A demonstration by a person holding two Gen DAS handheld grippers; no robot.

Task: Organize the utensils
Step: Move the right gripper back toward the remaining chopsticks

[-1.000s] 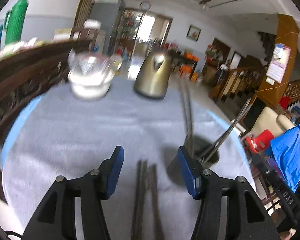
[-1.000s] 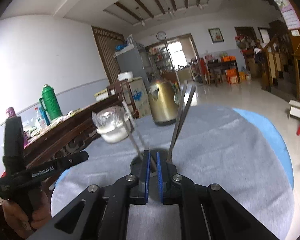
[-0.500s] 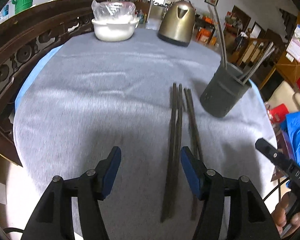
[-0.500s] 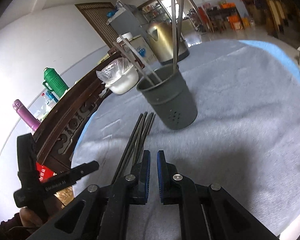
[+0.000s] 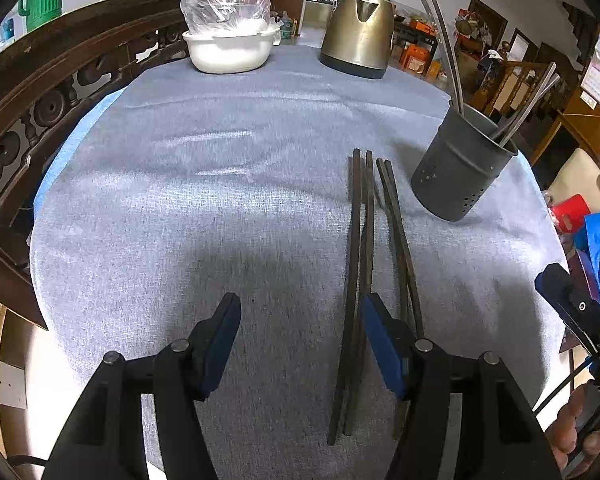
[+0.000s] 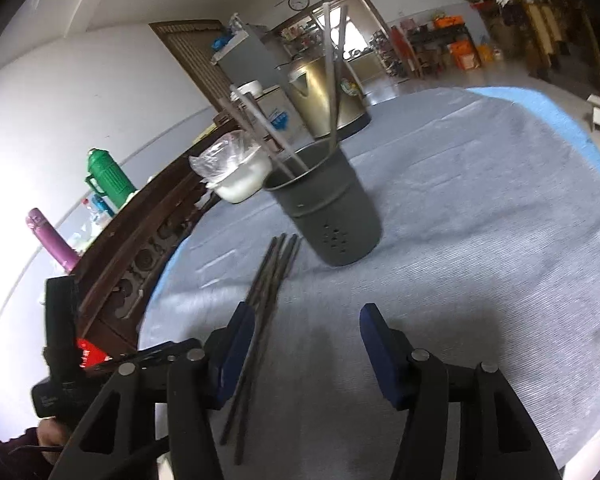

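Nearest to both cameras, the two claws stand parted over the grey cloth (image 5: pixel 220 208) with nothing pressed between their pads. The left gripper (image 5: pixel 300 344) is released, and in the left wrist view the near ends of the dark chopsticks (image 5: pixel 360 280) pass just inside and under its right-hand finger (image 5: pixel 380 344), so the bundle lies off the middle of the gap, toward that side. The right gripper (image 6: pixel 304 352) has just been opening, and it holds nothing; in its own view the same chopsticks (image 6: pixel 268 288) run beside and under its left-hand finger (image 6: pixel 236 344), again off to one side of the gap. I count four dark chopsticks on the cloth, as two pairs lying close together, with their long axis running away from the claws toward the holder. I judge the left claw a little better placed for a pick, because two sticks already lie within its gap. Farther on stands one dark grey utensil holder (image 5: pixel 460 176), upright, just beyond the far tips and to their right, and four metal chopsticks (image 6: pixel 332 60) lean in it. Behind it are one white bowl (image 5: pixel 230 54) under plastic film and one brass-coloured kettle (image 5: pixel 358 36).
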